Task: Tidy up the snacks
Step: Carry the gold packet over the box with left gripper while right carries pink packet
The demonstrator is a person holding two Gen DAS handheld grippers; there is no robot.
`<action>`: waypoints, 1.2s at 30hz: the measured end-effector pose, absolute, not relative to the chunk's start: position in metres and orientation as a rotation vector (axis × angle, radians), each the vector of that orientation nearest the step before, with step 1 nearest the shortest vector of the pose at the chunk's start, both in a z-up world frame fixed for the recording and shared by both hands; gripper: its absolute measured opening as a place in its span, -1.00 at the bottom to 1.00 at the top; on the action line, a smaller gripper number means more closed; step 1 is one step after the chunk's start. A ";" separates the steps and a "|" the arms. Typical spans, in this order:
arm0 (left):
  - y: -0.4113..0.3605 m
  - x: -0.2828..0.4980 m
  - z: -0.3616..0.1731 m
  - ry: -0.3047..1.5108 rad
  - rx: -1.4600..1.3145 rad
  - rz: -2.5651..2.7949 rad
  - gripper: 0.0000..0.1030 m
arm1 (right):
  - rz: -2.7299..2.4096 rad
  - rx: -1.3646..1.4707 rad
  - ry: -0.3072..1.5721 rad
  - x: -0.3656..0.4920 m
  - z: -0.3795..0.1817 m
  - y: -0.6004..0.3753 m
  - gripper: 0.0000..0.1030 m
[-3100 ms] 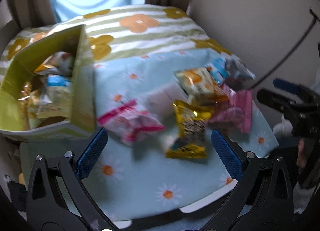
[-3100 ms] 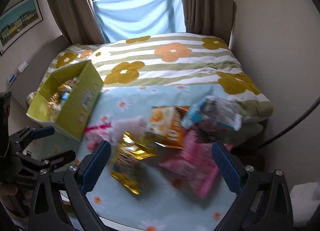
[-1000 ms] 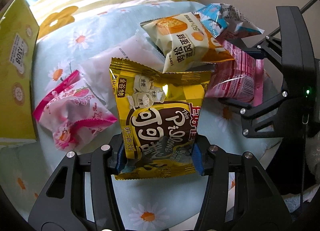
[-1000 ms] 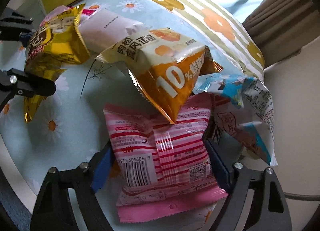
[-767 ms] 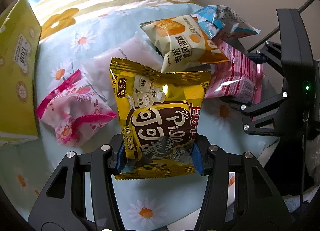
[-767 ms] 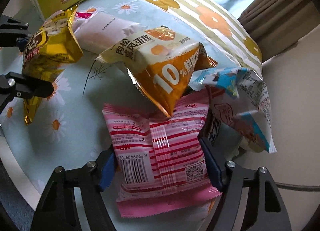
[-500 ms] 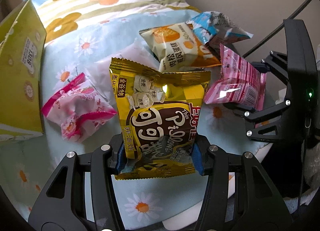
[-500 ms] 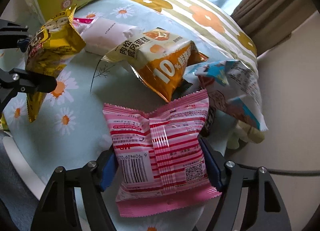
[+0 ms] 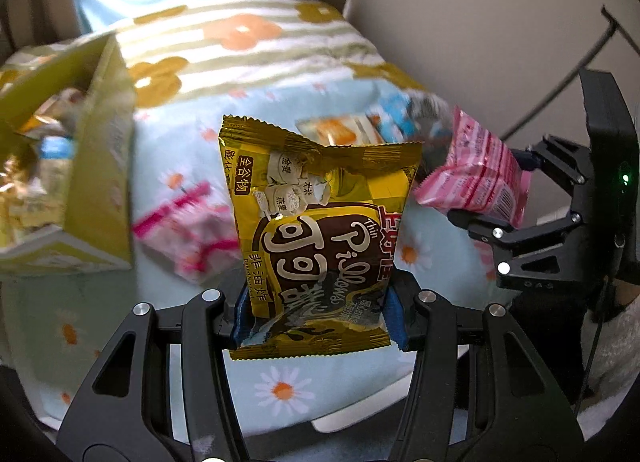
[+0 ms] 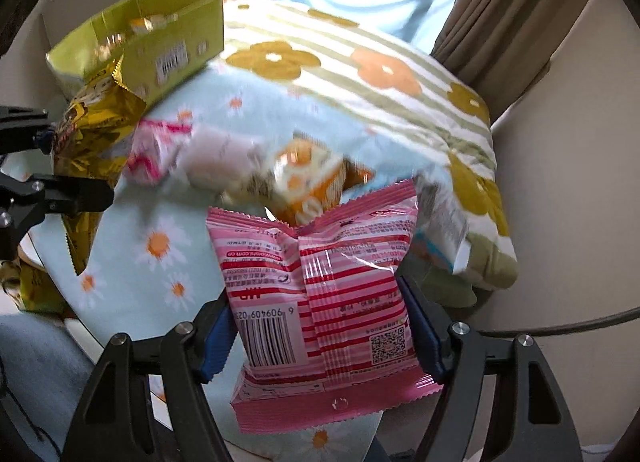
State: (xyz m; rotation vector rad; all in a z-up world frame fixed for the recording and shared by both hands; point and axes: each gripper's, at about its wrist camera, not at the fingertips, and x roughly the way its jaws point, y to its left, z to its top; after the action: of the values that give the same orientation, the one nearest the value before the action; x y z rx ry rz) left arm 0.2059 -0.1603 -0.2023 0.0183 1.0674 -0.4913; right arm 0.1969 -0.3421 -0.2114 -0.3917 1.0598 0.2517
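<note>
Both grippers, the left gripper (image 9: 320, 320) pinching the crinkly gold foil snack packet (image 9: 316, 230) and the right gripper (image 10: 320, 336) pinching the pink striped plastic snack packet (image 10: 320, 294), had risen off the daisy-print cloth (image 10: 160, 246) since 1 second earlier, leaving 2 packets ready for the open yellow-green cardboard box (image 9: 100, 166) to the left.

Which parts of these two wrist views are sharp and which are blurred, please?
Left wrist view: the gold snack packet in the left gripper is sharp, with foil glare; the green box and the loose snacks behind it smear. Right wrist view: the pink striped packet in the right gripper is crisp; the orange packet behind is streaked.
</note>
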 end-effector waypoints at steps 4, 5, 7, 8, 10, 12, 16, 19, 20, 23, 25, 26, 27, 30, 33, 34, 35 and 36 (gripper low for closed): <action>-0.131 0.219 -0.173 0.998 -0.013 -0.438 -0.06 | 0.271 -0.366 1.009 0.205 -0.180 -0.320 0.36; -0.123 0.223 -0.166 0.984 -0.020 -0.427 -0.06 | 0.276 -0.362 1.000 0.208 -0.175 -0.315 0.36; -0.105 0.232 -0.154 0.958 -0.038 -0.404 -0.06 | 0.288 -0.344 0.978 0.216 -0.161 -0.300 0.36; -0.095 0.235 -0.149 0.947 -0.046 -0.395 -0.06 | 0.294 -0.336 0.969 0.220 -0.156 -0.293 0.36; -0.073 0.244 -0.139 0.923 -0.058 -0.377 -0.06 | 0.312 -0.320 0.940 0.233 -0.142 -0.274 0.37; -0.046 0.255 -0.131 0.908 -0.065 -0.356 -0.06 | 0.323 -0.312 0.921 0.240 -0.133 -0.256 0.36; 0.001 0.277 -0.121 0.909 -0.091 -0.325 -0.06 | 0.355 -0.300 0.883 0.258 -0.114 -0.203 0.37; 0.039 0.291 -0.116 0.904 -0.087 -0.289 -0.06 | 0.390 -0.303 0.864 0.271 -0.108 -0.166 0.36; 0.052 0.297 -0.115 0.905 -0.090 -0.279 -0.06 | 0.399 -0.304 0.860 0.276 -0.108 -0.155 0.37; 0.088 0.316 -0.115 0.912 -0.087 -0.249 -0.06 | 0.430 -0.306 0.854 0.292 -0.106 -0.116 0.37; 0.110 0.329 -0.117 0.920 -0.085 -0.235 -0.06 | 0.451 -0.305 0.856 0.304 -0.109 -0.088 0.37; 0.121 0.337 -0.120 0.929 -0.086 -0.228 -0.06 | 0.455 -0.305 0.857 0.307 -0.110 -0.081 0.37; 0.132 0.346 -0.123 0.939 -0.087 -0.223 -0.06 | 0.462 -0.304 0.862 0.313 -0.113 -0.067 0.37; 0.155 0.368 -0.134 0.971 -0.084 -0.213 -0.06 | 0.468 -0.284 0.877 0.327 -0.121 -0.045 0.37; 0.172 0.391 -0.150 1.011 -0.084 -0.220 -0.06 | 0.459 -0.254 0.917 0.338 -0.136 -0.022 0.37; 0.175 0.400 -0.157 1.027 -0.085 -0.225 -0.06 | 0.453 -0.248 0.931 0.339 -0.140 -0.019 0.37; 0.178 0.406 -0.161 1.039 -0.087 -0.231 -0.06 | 0.447 -0.243 0.945 0.341 -0.144 -0.014 0.37; 0.181 0.413 -0.168 1.056 -0.091 -0.240 -0.06 | 0.442 -0.234 0.959 0.343 -0.149 -0.011 0.37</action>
State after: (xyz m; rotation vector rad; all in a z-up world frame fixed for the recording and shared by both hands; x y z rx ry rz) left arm 0.4131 0.1810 -0.1680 -0.0909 1.0556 -0.2398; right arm 0.3425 -0.0106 -0.1485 -0.2341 0.9593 0.4422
